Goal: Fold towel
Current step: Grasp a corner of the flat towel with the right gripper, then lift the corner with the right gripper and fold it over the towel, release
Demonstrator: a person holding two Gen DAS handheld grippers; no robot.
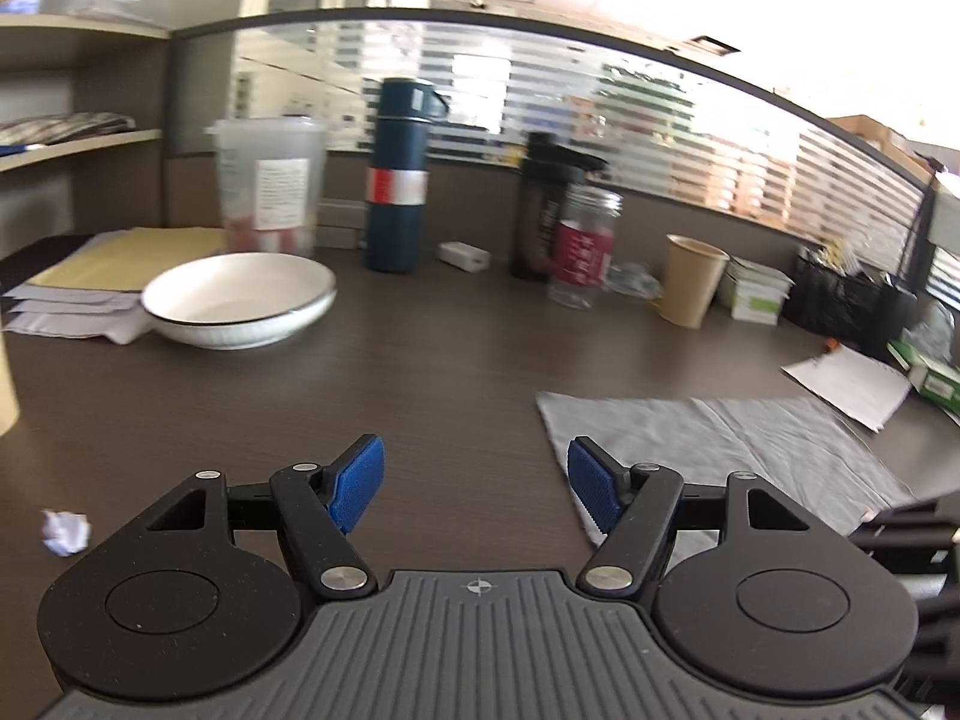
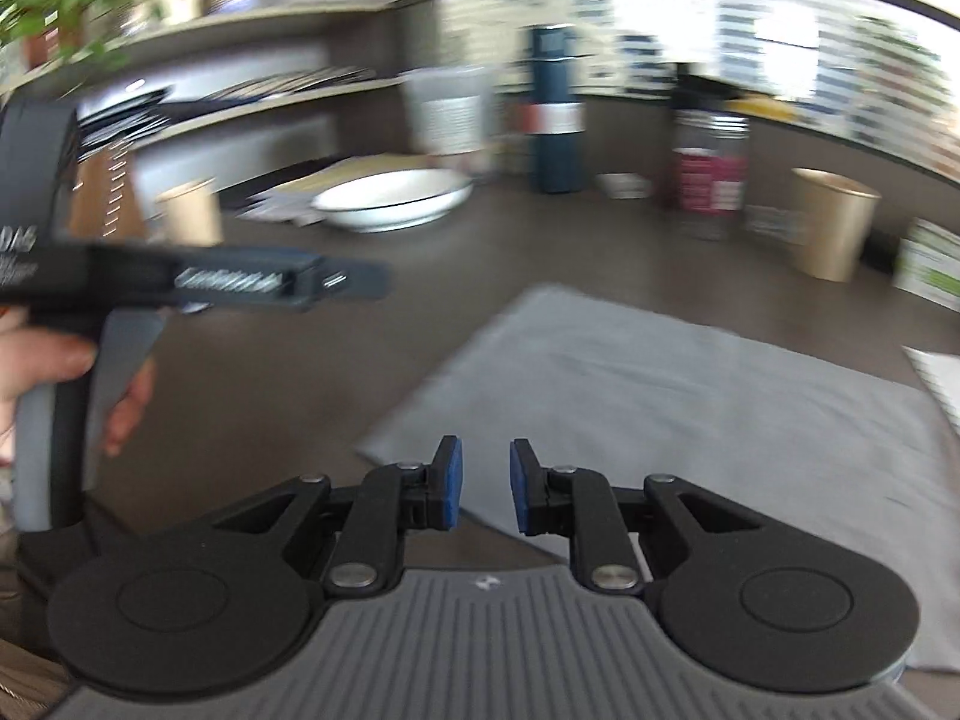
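Observation:
A grey towel (image 1: 708, 444) lies flat on the dark wooden desk (image 1: 420, 372), and it also shows in the right wrist view (image 2: 678, 396). My left gripper (image 1: 477, 489) is open wide and empty, above the desk just left of the towel's left edge. My right gripper (image 2: 485, 485) is open with a narrower gap, empty, above the towel's near left corner. The left gripper's body, held by a hand, shows at the left of the right wrist view (image 2: 198, 285).
A white bowl (image 1: 240, 297) sits at the back left on papers (image 1: 90, 276). A blue flask (image 1: 397, 177), a plastic tub (image 1: 267, 186), a dark bottle (image 1: 543, 210), a jar (image 1: 585, 246) and a paper cup (image 1: 690, 288) line the back. A paper wad (image 1: 66, 531) lies near left.

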